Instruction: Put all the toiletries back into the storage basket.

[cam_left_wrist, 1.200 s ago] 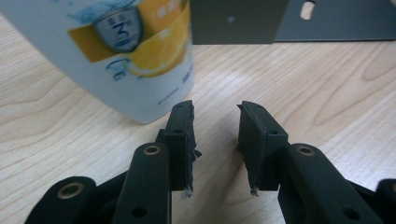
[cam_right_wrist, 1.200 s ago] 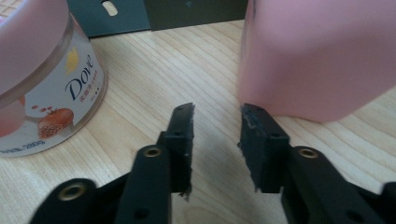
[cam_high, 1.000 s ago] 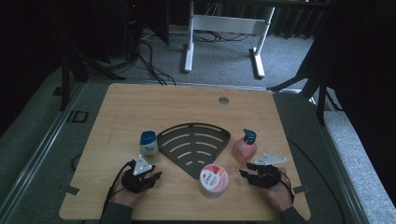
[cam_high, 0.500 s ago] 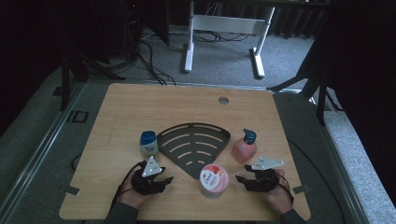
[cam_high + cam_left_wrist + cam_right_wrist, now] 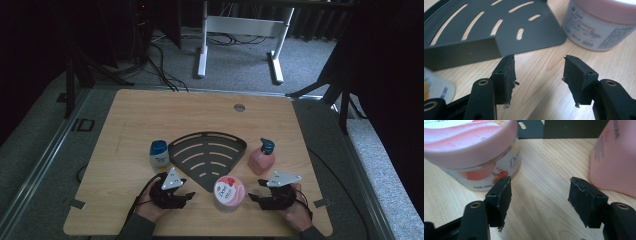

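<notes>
A dark grey fan-shaped slotted rack (image 5: 207,157) lies flat mid-table. At its front tip stands a pink-lidded cream jar (image 5: 229,192). My left gripper (image 5: 188,196) rests on the table left of the jar, open and empty, with its jaws pointing right. From the left gripper (image 5: 539,65), the rack's corner (image 5: 499,27) and the jar (image 5: 599,27) lie just ahead. My right gripper (image 5: 255,191) sits right of the jar, open and empty. Ahead of the right gripper (image 5: 540,187) the jar (image 5: 474,152) is on one side and a pink pump bottle (image 5: 614,157) on the other.
A small blue-capped bottle (image 5: 159,154) stands left of the rack, and the pink pump bottle (image 5: 262,156) to its right. The wooden table (image 5: 150,115) has a round grommet (image 5: 239,107) near its far edge. A white desk frame (image 5: 240,30) stands on the floor beyond.
Both grippers have edged inward toward the jar, the left one moving right and slightly nearer the front edge. Both stay open.
</notes>
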